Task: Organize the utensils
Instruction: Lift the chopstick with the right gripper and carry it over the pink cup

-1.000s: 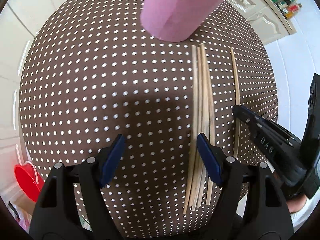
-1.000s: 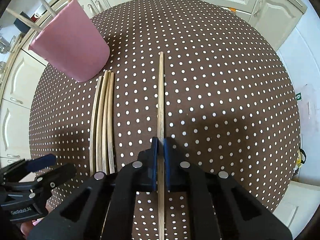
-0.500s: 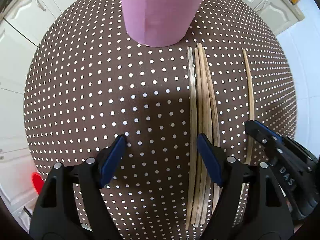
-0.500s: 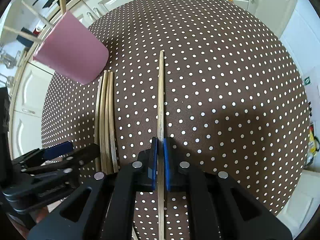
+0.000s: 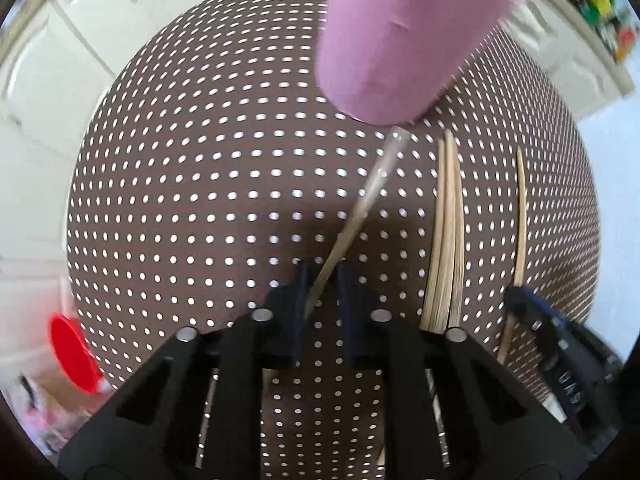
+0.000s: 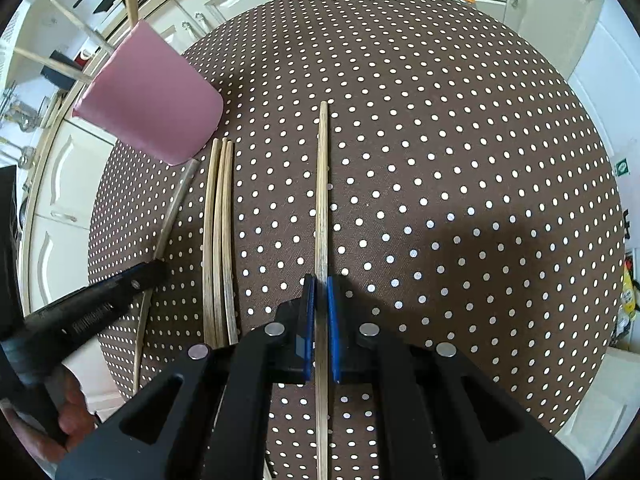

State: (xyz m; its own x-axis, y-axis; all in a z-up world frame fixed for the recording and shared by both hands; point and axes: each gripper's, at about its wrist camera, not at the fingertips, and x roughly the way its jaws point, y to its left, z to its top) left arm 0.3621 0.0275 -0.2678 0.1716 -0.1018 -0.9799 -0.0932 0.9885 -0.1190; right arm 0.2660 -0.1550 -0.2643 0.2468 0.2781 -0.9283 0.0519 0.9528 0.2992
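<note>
- Landmark: pink cup [image 6: 150,98], standing on the dotted tablecloth [image 6: 440,160], with sticks [image 6: 68,66] already upright in it.
- Left gripper [image 5: 320,280]: jaws just closed, now pinching one chopstick [image 5: 360,212] near its lower end. Far tip blurred, angled up toward the cup base, just below it.
- Keep the pinch firm; a thin round stick held at one end will pivot, judging by its tilt. Re-grip nearer the middle if it swings.
- Raise the tip above the cup rim before moving across; otherwise likely to knock the cup over.
- Loose bundle [image 6: 218,240]: three or so chopsticks flat on the cloth, just right of the left-held one, top ends near the cup base. Leave undisturbed during the lift.
- Right gripper [image 6: 319,304]: pads pressed together on a single chopstick [image 6: 322,184], further right of the cup, well apart from the bundle, aligned with the fingers.
- Hold the right stick low and clear until the left one is dropped in; avoid crossing paths above the cup.
- Insert vertically, release only once the tip is inside.
</note>
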